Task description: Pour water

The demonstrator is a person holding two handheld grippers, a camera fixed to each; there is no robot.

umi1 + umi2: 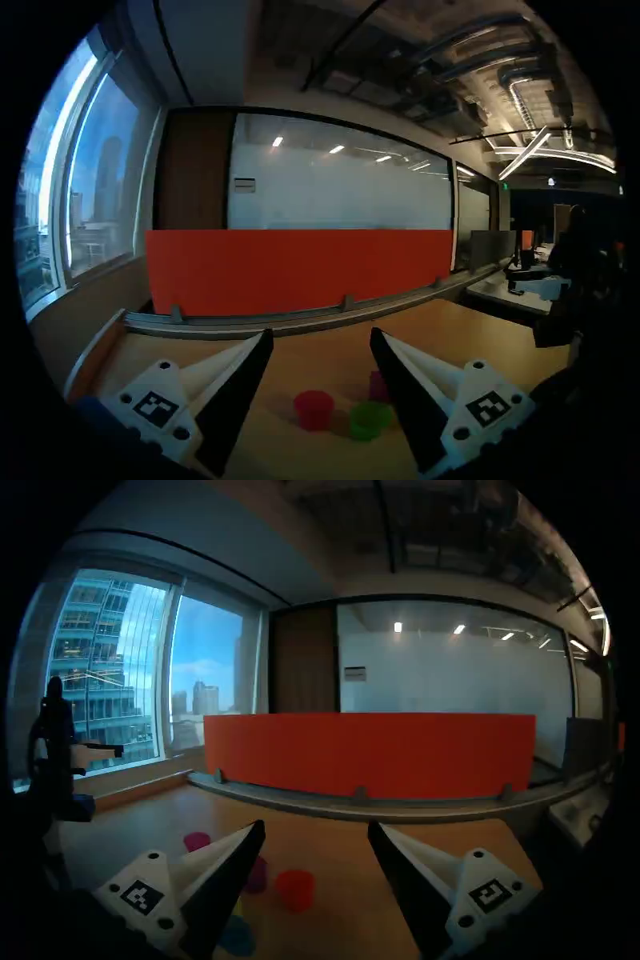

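Left tool (321, 332) has its two fingers spread wide apart with nothing between them, tips hanging above the wooden surface (448, 320). Just past the fingers, low in the left gripper view, stand three small cups close together. The red cup (314, 408) is nearest the middle of the gap and the green cup (368, 420) is just beside it. The purple cup (378, 386) sits a little farther back, partly hidden by one finger. All three are upright, and I cannot tell whether any holds water.

Right tool (316, 825) is likewise spread apart and empty above the same kind of surface. In the right gripper view a blue cup (236, 936) lies nearest, at the lower edge beside one finger. Next come a red cup (296, 888) in the gap, a purple cup (258, 874) half behind the finger, and a pink cup (197, 841) farther off.

At the surface's far edge runs a grey rail carrying an orange panel (368, 752). A dark upright stand (56, 752) rises by the side of the surface. Beyond are a frosted glass wall (344, 180) and a window (120, 688) looking onto towers.
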